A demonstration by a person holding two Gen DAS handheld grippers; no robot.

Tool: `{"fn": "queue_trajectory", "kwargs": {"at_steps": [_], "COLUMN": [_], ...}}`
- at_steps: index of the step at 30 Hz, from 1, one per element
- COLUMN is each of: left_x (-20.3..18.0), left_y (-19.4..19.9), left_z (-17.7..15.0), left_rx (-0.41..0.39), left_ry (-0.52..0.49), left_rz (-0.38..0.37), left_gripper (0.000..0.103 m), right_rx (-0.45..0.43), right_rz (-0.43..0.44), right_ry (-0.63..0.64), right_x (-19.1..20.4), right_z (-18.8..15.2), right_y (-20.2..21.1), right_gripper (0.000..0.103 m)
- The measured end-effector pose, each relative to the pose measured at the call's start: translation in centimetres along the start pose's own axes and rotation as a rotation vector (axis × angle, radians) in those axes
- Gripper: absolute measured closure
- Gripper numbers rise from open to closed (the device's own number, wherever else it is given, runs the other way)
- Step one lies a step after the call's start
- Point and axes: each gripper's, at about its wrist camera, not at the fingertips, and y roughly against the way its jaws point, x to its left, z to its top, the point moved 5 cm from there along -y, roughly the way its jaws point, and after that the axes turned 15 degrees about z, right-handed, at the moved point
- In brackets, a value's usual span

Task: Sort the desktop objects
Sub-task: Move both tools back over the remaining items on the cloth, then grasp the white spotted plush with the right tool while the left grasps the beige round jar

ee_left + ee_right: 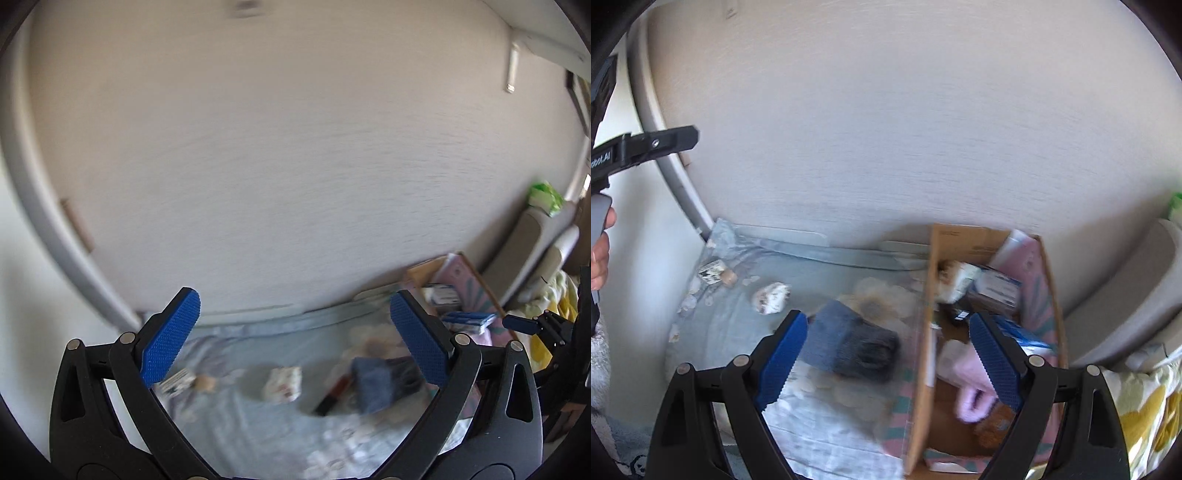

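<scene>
On a pale blue floral cloth [731, 325] lie a blue-grey glove [849, 343], a white patterned packet [772, 297] and a small printed box [711, 275] beside a cork-coloured piece [729, 278]. My right gripper [890, 354] hangs open above the glove and the near wall of a cardboard box [923, 369], gripping nothing. The box holds a pink fluffy slipper [964, 376] and blue-white packs [997, 288]. My left gripper [295, 332] is open and empty, high over the cloth [240, 424], the packet [282, 384], the glove [373, 384] and a red-black stick [332, 395].
A pale wall [886, 129] backs the cloth. Grey cushions [1137, 302] and a yellow-flowered fabric [1145, 413] lie right of the box. A green pack [546, 195] sits on the cushions. A hand [600, 254] holds the left tool at the left edge.
</scene>
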Motion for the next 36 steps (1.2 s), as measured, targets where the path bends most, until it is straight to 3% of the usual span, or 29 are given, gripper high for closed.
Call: {"fn": "queue_trajectory", "kwargs": {"at_steps": [12, 20, 25, 27, 31, 36], "left_x": [7.9, 8.9, 8.0, 7.3, 7.3, 7.7], "left_y": [-1.4, -5.7, -9.8, -11.7, -15.1, -18.3], "left_z": [-6.9, -13.3, -16.2, -17.2, -18.3, -18.8], "left_rx": [0.09, 0.115, 0.146, 0.171, 0.209, 0.222], "left_ry": [0.071, 0.083, 0.077, 0.085, 0.164, 0.244], "left_rz": [0.078, 0.11, 0.1, 0.087, 0.096, 0.129], "left_gripper": [0.0, 0.001, 0.017, 0.019, 0.021, 0.021], "right_rx": [0.098, 0.187, 0.234, 0.249, 0.27, 0.292], "right_rz": [0.154, 0.221, 0.244, 0.253, 0.255, 0.278], "right_ry": [0.015, 0.105, 0.141, 0.175, 0.301, 0.343], "right_x": [6.9, 10.0, 10.5, 10.7, 11.0, 11.0], "right_z": [-0.6, -0.3, -0.9, -1.2, -1.7, -1.9], "right_y": [-7.3, -14.1, -18.7, -20.2, -22.5, -24.5], "right_gripper": [0.016, 0.016, 0.016, 0.016, 0.016, 0.016]}}
